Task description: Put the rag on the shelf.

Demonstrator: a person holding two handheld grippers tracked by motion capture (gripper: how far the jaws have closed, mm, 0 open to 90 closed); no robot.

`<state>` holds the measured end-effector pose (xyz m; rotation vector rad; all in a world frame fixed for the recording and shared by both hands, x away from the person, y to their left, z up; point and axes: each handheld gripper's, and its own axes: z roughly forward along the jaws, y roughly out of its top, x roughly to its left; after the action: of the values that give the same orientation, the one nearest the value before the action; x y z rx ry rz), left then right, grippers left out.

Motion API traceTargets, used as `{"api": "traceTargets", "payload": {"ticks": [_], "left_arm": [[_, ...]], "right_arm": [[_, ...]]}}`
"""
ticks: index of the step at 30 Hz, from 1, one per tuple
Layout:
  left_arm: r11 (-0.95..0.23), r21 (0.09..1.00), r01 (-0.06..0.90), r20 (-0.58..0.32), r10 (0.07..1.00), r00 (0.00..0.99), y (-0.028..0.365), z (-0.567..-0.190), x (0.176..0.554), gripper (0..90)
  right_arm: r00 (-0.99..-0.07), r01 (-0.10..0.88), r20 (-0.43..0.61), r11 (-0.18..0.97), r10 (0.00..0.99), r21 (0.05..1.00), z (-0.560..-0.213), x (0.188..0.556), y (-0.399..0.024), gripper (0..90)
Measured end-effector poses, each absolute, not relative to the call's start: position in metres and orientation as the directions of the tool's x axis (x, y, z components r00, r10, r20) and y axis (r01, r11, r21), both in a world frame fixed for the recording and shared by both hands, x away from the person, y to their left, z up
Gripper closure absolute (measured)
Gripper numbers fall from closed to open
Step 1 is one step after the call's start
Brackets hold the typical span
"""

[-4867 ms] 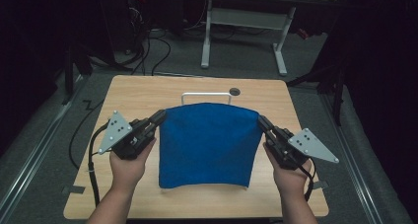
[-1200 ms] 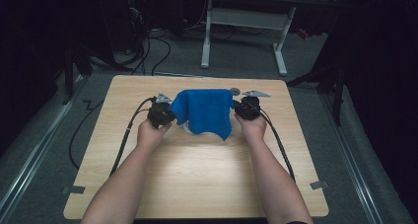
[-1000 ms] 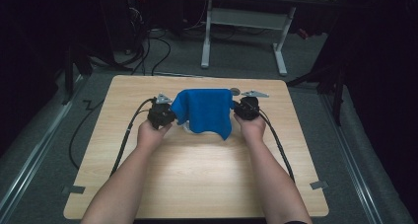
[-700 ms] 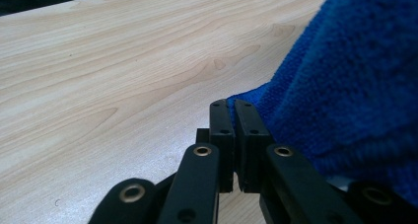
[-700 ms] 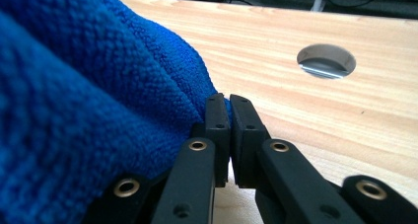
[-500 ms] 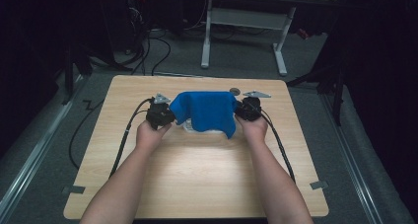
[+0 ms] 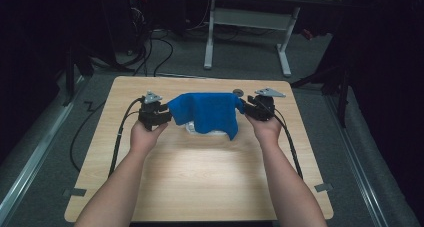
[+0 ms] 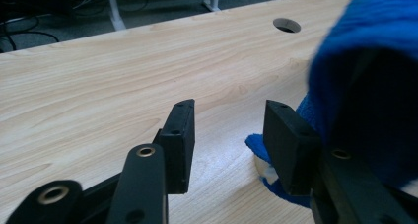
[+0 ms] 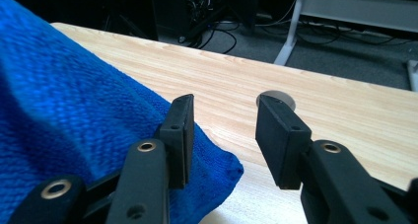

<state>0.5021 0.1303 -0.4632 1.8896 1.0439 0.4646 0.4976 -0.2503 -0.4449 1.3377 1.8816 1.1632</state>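
Near the far edge of the light wooden table (image 7: 200, 187), whose near half lies bare, a rumpled blue knitted cloth (image 7: 207, 113) sits between the left gripper (image 8: 226, 135) and right gripper (image 9: 222, 130), both gaping wide.

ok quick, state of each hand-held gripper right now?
Left hand-held gripper: open, nothing between the jaws; the blue cloth lies against its right jaw.
Right hand-held gripper: open, holding nothing; cloth beside its left jaw.

Bare forearms, no sleeves. Both grippers black: left gripper (image 7: 167, 118) & right gripper (image 7: 246, 107) each w/ grey triangular plate, trailing black cable; flat rectangular jaws, brass-ringed pivot holes, small screws.
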Motion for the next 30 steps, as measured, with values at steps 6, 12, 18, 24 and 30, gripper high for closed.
{"api": "traceTargets", "payload": {"ticks": [6, 12, 18, 24, 30], "left_arm": [[-0.235, 0.847, 0.478, -0.092, 0.819, 0.566, 0.137, -0.462, 0.5, 54.3], [-0.238, 0.845, 0.479, -0.088, 0.821, 0.564, 0.139, -0.464, 0.496, 53.1], [-0.256, 0.84, 0.478, -0.071, 0.822, 0.565, 0.139, -0.465, 0.492, 52.6], [-0.242, 0.847, 0.473, -0.076, 0.826, 0.558, 0.146, -0.464, 0.483, 51.1], [-0.242, 0.843, 0.48, -0.073, 0.833, 0.548, 0.157, -0.466, 0.466, 47.6]], "right_arm": [[-0.336, 0.453, 0.027, 0.136, 0.941, 0.881, -0.439, 0.492, -0.256, 57.4], [-0.311, 0.439, 0.025, 0.12, 0.95, 0.89, -0.435, 0.485, -0.271, 57.0], [-0.297, 0.442, 0.008, 0.13, 0.955, 0.887, -0.434, 0.478, -0.281, 56.0], [-0.292, 0.424, 0.004, 0.126, 0.956, 0.897, -0.433, 0.466, -0.29, 55.0], [-0.304, 0.417, -0.023, 0.155, 0.952, 0.896, -0.433, 0.445, -0.296, 49.8]]}}
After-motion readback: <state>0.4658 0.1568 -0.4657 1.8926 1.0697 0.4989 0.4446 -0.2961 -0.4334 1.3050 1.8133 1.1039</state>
